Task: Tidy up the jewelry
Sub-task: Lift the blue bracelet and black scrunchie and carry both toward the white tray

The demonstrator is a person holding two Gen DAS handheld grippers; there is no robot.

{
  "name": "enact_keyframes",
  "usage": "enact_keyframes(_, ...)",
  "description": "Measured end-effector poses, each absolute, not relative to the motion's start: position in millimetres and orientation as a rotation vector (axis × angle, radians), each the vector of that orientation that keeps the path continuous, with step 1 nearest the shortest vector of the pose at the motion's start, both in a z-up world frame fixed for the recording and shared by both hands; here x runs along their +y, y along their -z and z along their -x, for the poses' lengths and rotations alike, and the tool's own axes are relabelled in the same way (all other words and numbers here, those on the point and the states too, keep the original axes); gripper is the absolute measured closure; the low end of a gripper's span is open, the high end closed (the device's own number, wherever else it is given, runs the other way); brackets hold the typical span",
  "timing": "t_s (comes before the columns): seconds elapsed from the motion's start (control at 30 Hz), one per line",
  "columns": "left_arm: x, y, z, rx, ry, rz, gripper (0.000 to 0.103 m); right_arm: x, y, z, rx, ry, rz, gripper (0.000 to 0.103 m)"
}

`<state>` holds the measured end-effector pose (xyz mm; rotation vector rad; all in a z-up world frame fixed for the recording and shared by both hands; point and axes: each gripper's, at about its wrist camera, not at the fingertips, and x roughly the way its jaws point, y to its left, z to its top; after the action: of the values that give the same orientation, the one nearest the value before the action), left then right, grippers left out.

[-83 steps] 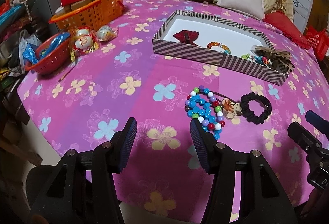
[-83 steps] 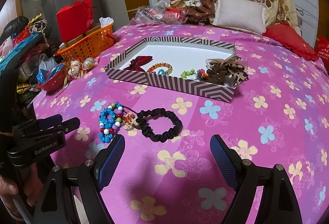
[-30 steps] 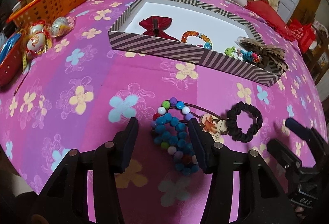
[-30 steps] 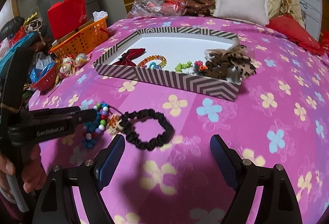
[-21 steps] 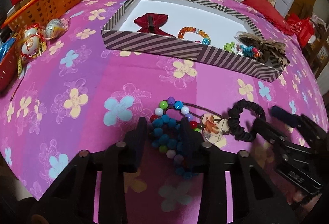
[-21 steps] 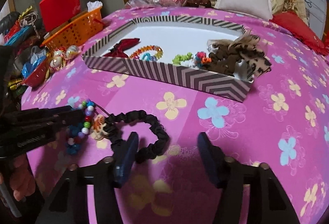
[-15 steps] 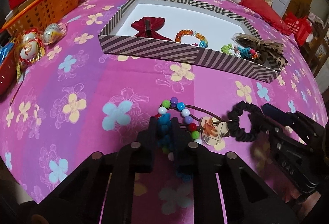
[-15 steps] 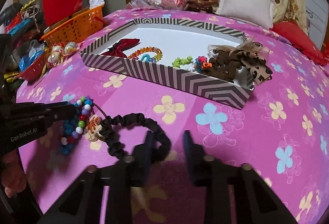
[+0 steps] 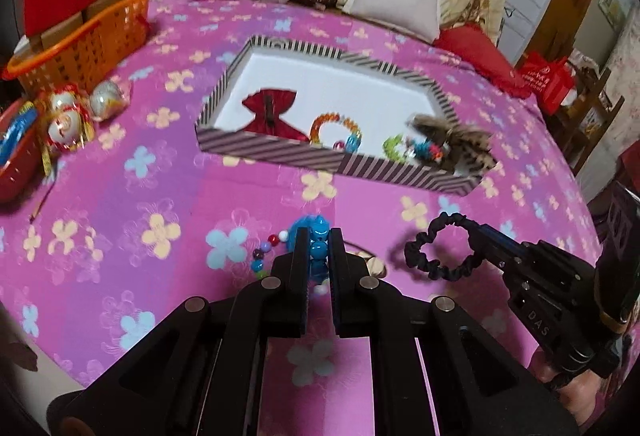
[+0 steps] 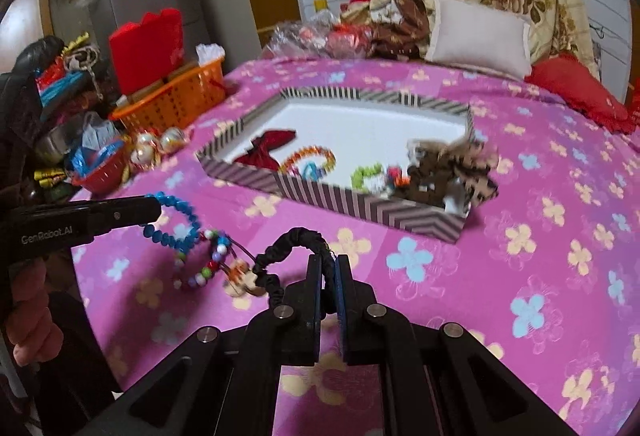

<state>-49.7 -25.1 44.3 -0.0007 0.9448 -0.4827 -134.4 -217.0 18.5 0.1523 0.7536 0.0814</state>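
Meanwhile, the left hand-held gripper [image 9: 319,250] is clamping the blue bead bracelet [image 9: 316,236] at lower centre while the right hand-held gripper [image 10: 329,268] is pinching the black scrunchie [image 10: 296,240]; both pieces are yet to join several others lying in the striped box [image 9: 280,151] at mid-frame.

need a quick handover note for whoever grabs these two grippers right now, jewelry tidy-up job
Left gripper: shut on the blue bead bracelet, lifted off the pink cloth.
Right gripper: shut on the black scrunchie, also raised.
A multicolour bead string with a small charm trails beside them; whether it is attached is unclear.
Done: red bow, orange bracelet and brown bow lie in the striped box.
Left: probably carry both held pieces to the box, then the string.
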Motion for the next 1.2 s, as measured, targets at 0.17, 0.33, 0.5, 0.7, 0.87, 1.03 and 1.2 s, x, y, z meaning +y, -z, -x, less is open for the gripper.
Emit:
enact_keyframes(0.17,-22,-62,53,0.922,0.49,0.028,0.096,-214,-35,141,0.721,-0.087,-0.154,0.097)
enact_keyframes(0.33,-21,-68,58,0.91,0.475,0.023,0.096,-210,-43,146,0.709,-0.092,-0.147,0.097)
enact_keyframes(0.5,-21,-69,63,0.908,0.464,0.016,0.096,-209,-47,150,0.7,-0.094,-0.154,0.097)
enact_keyframes(0.7,-23,-68,67,0.898,0.442,-0.01,0.096,-209,-50,151,0.696,-0.093,-0.152,0.097)
enact_keyframes(0.87,-28,-68,70,0.887,0.437,-0.031,0.096,-209,-53,152,0.695,-0.09,-0.153,0.097)
enact_keyframes(1.03,-31,-66,69,0.885,0.426,-0.043,0.096,-210,-53,151,0.699,-0.085,-0.158,0.097)
enact_keyframes(1.2,-31,-64,65,0.89,0.414,-0.046,0.096,-214,-50,148,0.709,-0.08,-0.167,0.097)
